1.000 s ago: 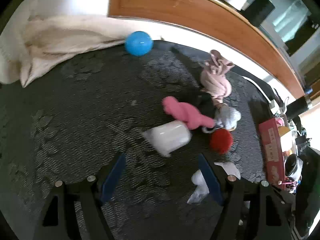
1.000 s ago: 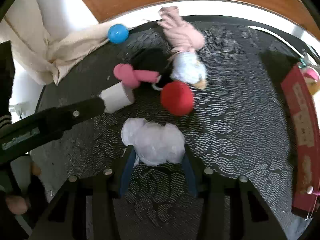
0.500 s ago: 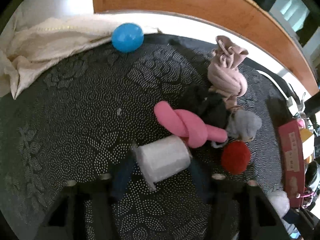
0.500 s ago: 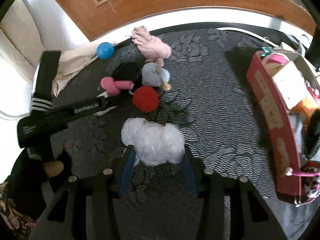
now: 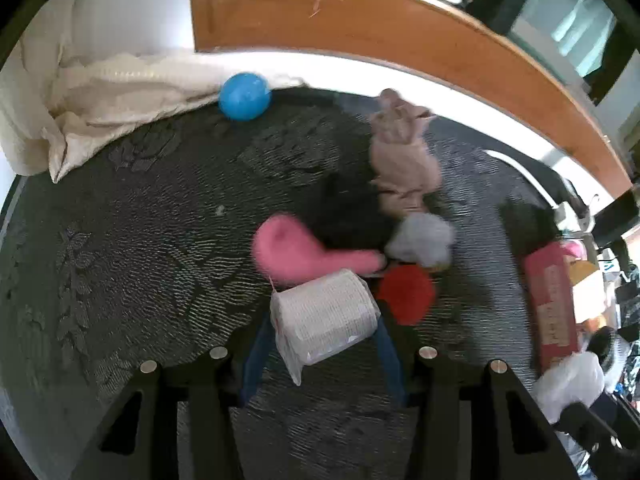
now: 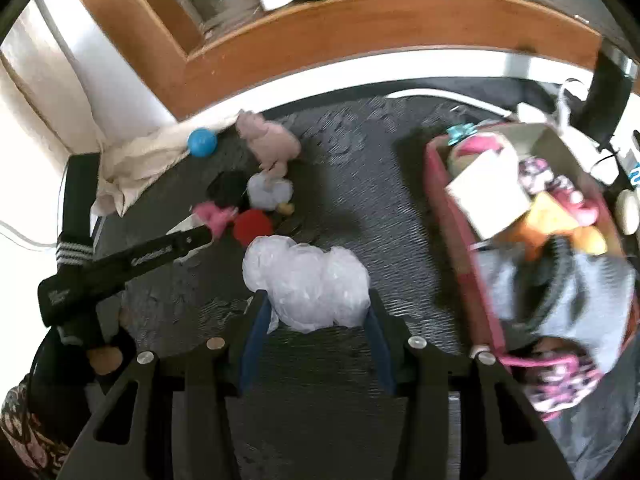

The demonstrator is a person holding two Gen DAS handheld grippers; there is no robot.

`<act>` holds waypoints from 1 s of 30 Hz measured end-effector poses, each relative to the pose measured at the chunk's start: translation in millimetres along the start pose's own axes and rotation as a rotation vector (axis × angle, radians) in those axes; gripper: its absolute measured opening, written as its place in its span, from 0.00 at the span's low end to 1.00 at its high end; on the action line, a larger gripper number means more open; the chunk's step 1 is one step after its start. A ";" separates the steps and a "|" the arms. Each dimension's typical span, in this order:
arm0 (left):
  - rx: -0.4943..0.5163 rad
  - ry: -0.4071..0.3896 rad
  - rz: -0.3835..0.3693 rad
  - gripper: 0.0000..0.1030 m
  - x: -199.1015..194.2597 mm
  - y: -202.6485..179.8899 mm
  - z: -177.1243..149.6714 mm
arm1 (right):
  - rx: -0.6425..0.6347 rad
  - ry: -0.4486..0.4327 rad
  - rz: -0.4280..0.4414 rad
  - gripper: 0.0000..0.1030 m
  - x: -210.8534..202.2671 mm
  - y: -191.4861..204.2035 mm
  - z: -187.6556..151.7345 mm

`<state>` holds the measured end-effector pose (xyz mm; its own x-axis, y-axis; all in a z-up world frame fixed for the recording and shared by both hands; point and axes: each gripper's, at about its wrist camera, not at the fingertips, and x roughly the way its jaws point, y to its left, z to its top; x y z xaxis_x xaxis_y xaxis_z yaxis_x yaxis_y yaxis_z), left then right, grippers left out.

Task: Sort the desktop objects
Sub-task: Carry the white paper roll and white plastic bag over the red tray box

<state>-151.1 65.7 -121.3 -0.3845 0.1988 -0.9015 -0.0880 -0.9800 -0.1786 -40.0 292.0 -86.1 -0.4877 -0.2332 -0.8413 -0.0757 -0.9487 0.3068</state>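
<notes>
My left gripper is shut on a white wrapped paper roll, held just above the dark patterned tablecloth. Right behind the roll lie a pink knotted toy, a red ball, a grey fluffy toy and a beige cloth bundle. A blue ball rests at the far edge. My right gripper is shut on a crumpled clear plastic bag, raised over the table to the left of a red box full of mixed items.
A cream cloth is heaped at the far left. A wooden frame runs along the back. The left gripper's black body and a hand show in the right wrist view. A black soft item lies among the toys.
The left gripper moved forward onto the white roll and closed its fingers on it. The right gripper rose and swung right with the plastic bag, bringing the red box into view.
</notes>
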 end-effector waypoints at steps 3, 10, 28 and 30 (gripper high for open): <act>0.007 -0.024 -0.018 0.49 -12.6 -23.7 -0.2 | 0.018 -0.032 -0.010 0.49 -18.7 -23.4 3.3; 0.071 -0.062 -0.077 0.49 -27.6 -100.3 -2.8 | 0.073 -0.093 -0.037 0.49 -51.0 -82.3 13.7; 0.268 -0.051 -0.173 0.49 -30.0 -253.4 -26.5 | 0.116 -0.132 -0.056 0.49 -57.1 -179.7 66.7; 0.270 -0.048 -0.167 0.49 -27.9 -255.8 -26.1 | 0.107 -0.126 -0.047 0.49 -51.4 -179.5 72.3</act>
<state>-93.8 310.6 -60.8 -0.3863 0.3630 -0.8480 -0.3919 -0.8968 -0.2054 -64.2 489.7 -65.7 -0.5864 -0.1543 -0.7952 -0.1895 -0.9283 0.3199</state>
